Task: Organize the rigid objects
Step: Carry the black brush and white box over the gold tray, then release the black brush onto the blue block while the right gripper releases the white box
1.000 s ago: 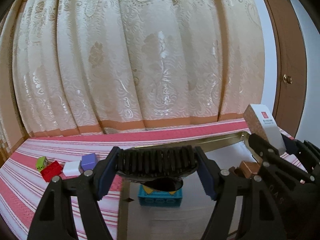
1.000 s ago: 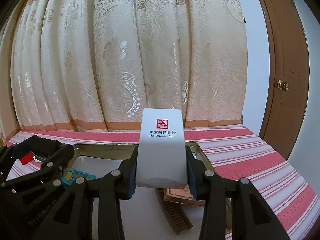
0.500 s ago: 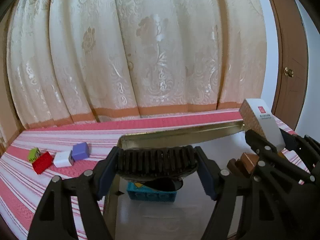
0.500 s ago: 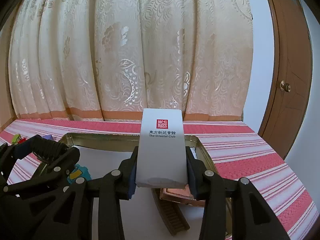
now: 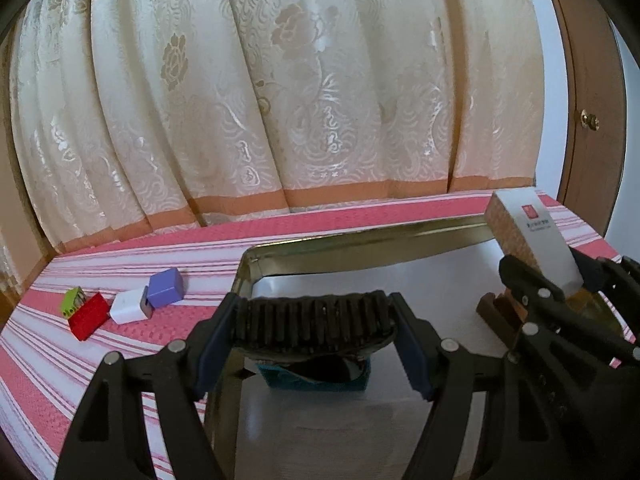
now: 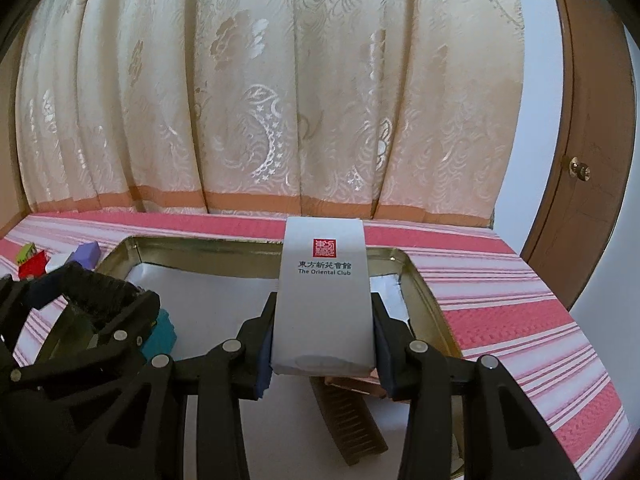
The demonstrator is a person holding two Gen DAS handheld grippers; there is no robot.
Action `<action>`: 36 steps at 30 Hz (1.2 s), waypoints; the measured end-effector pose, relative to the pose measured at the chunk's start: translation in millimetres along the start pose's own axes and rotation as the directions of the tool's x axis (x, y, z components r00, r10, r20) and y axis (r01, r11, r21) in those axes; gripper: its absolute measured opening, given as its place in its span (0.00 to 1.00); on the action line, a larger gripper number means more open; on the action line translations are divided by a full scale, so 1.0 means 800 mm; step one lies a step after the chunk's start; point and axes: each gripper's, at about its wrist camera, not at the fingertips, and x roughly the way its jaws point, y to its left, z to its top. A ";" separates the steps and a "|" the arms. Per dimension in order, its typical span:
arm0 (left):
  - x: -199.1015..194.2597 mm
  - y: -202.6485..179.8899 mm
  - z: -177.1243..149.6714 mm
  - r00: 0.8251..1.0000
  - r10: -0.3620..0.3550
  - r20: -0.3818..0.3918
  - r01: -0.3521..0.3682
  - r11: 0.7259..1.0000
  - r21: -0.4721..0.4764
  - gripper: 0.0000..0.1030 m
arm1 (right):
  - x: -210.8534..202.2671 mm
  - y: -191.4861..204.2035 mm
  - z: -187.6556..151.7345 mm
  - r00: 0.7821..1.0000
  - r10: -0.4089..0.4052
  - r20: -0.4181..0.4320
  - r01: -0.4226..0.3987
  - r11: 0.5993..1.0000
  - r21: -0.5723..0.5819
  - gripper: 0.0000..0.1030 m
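My left gripper (image 5: 316,338) is shut on a black toothed hair clip (image 5: 312,320), held over the left part of a shallow metal tray (image 5: 360,246). Just under the clip, a teal block (image 5: 316,378) sits in the tray. My right gripper (image 6: 322,344) is shut on a white box (image 6: 322,296) printed "The Oriental Club", held upright over the tray's right part (image 6: 424,292). The left wrist view shows that box (image 5: 532,240) at the right. Below it lie a brown comb (image 6: 348,424) and a copper-coloured flat thing (image 6: 352,382).
On the pink striped cloth (image 5: 80,360) left of the tray lie a purple block (image 5: 166,288), a white block (image 5: 130,306), a red block (image 5: 88,316) and a green one (image 5: 72,300). A cream curtain (image 5: 280,100) hangs behind; a wooden door (image 6: 588,184) stands at right.
The left gripper with the hair clip has sunk and now hangs lower over the teal block in the tray. The right gripper has tipped a little and still holds the box.
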 end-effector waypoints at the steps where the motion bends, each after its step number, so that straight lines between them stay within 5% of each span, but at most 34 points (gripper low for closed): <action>1: 0.000 -0.001 0.000 1.000 0.005 -0.001 -0.005 1.000 0.004 0.71 | 0.002 0.000 -0.001 1.000 -0.001 -0.007 0.001 1.000 -0.004 0.43; 7: 0.008 0.002 0.000 0.999 -0.008 -0.033 0.008 1.000 -0.005 0.74 | 0.009 -0.003 -0.001 0.999 0.023 -0.038 -0.023 1.000 0.015 0.43; 15: 0.006 0.017 -0.004 0.999 -0.004 -0.047 0.000 0.997 -0.077 0.99 | 0.006 -0.009 0.000 0.999 0.007 -0.034 -0.006 0.999 0.040 0.50; 18: -0.005 0.027 -0.002 1.000 -0.007 -0.001 0.007 0.994 -0.108 1.00 | -0.004 -0.016 0.003 1.000 -0.020 0.015 0.019 0.998 0.067 0.75; 21: -0.011 0.035 0.000 1.000 -0.018 0.023 0.021 0.992 -0.128 1.00 | -0.013 -0.030 0.005 0.998 -0.015 0.064 0.007 0.992 0.125 0.87; 36: -0.026 0.036 0.003 0.998 -0.008 0.070 0.014 0.995 -0.094 1.00 | -0.024 -0.070 0.005 0.990 0.011 0.138 -0.056 0.945 0.322 0.92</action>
